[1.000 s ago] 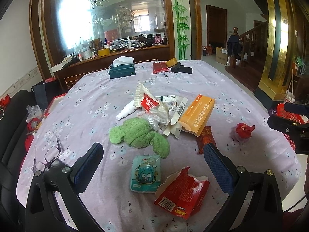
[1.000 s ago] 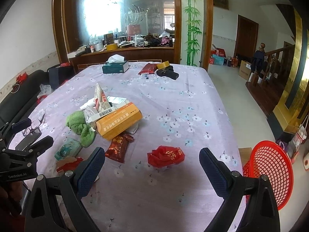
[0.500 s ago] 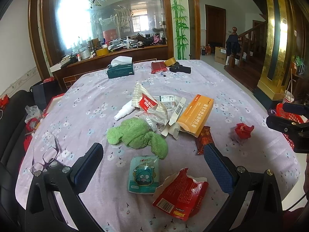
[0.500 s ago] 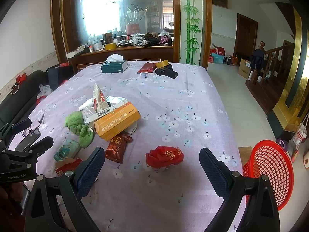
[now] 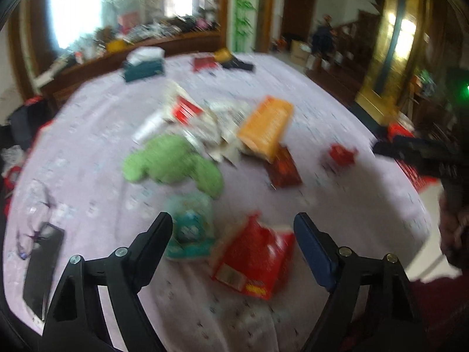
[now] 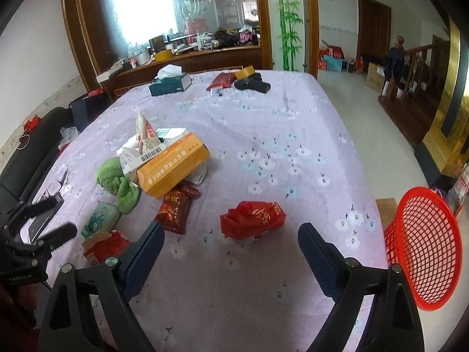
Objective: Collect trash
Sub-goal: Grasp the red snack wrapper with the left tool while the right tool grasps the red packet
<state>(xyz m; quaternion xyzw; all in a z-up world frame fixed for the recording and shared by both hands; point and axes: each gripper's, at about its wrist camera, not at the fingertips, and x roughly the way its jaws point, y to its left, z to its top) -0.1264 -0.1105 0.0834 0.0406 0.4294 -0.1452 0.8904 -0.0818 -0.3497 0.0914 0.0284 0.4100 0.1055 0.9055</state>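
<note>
Closing tools: both tools have their jaws wide apart and drawing in, with nothing pressed between the pads.
Left tool (image 5: 233, 237): tilted down over the near edge of the tabletop (image 6: 263, 135); a torn red packet (image 5: 255, 261) lies in the gap between its fingers, not clamped. This view is blurred.
Right tool (image 6: 231, 248): tilted down over the near right part of the tabletop; a crumpled red bag (image 6: 252, 215) lies just ahead of the gap, clear of both fingers.
Teal pouch (image 5: 189, 231): just beside the torn red packet, close to the left finger of the left tool.
Green cloth (image 6: 117, 180): bunched beyond the teal pouch, touching the pile.
Pile: an orange box (image 6: 173, 167) leans over white wrappers (image 6: 143, 140) in the middle of the tabletop.
Dark red sachet (image 6: 176, 209): flat, its far end touching the orange box, between the pile and the red bag.
Basket (image 6: 425, 249): red mesh, tipped, off the right edge of the tabletop, well apart from the trash.
Far end: a tissue box (image 6: 170, 83), a red pack (image 6: 221, 80) and a black object (image 6: 253, 83) near the far edge.
Left edge: glasses (image 6: 54, 186) lie on a phone (image 5: 42, 267).
Cover: lilac cloth with small flowers over the whole tabletop.
</note>
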